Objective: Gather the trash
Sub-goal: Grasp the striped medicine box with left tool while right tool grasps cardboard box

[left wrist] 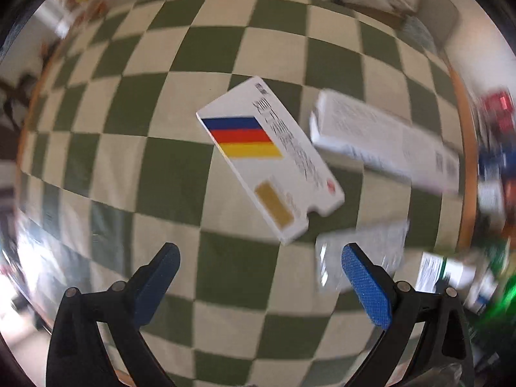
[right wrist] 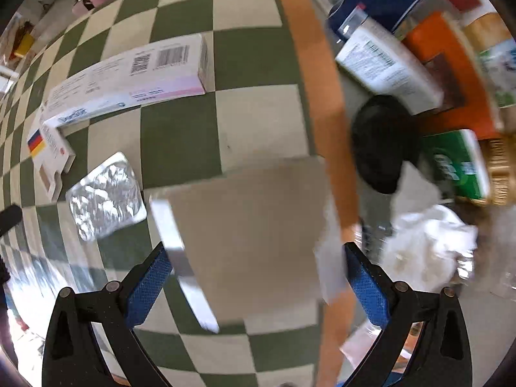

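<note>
Left wrist view: left gripper (left wrist: 259,277) points down over a green-and-cream checked tablecloth (left wrist: 167,167), jaws spread wide, nothing between the blue pads (left wrist: 366,285). Centre frame lies a flat white carton with blue, red and yellow stripes (left wrist: 269,161), tilted diagonally. Just right of it, a long white box with fine print (left wrist: 383,142), blurred. Below that, right beside the right pad, a clear crinkled plastic pack (left wrist: 361,258), partly hidden. Far right edge is blurred clutter, colours only.

Right wrist view: right gripper (right wrist: 258,282) also points down, jaws spread wide. A grey-brown flat cardboard piece (right wrist: 248,225) sits between the fingers, blurred; cannot tell if the pads touch it. Upper left lies the long white box with barcode (right wrist: 129,74), the striped carton (right wrist: 48,158) touching its lower-left end. Silver foil blister pack (right wrist: 106,200) lies left of the cardboard, near it. An orange table edge (right wrist: 319,96) runs down the right of centre. Beyond it, a heap: white printed box (right wrist: 383,67), orange box (right wrist: 451,74), green box (right wrist: 458,164), black rounded object (right wrist: 380,142), crumpled white paper (right wrist: 429,242).
</note>
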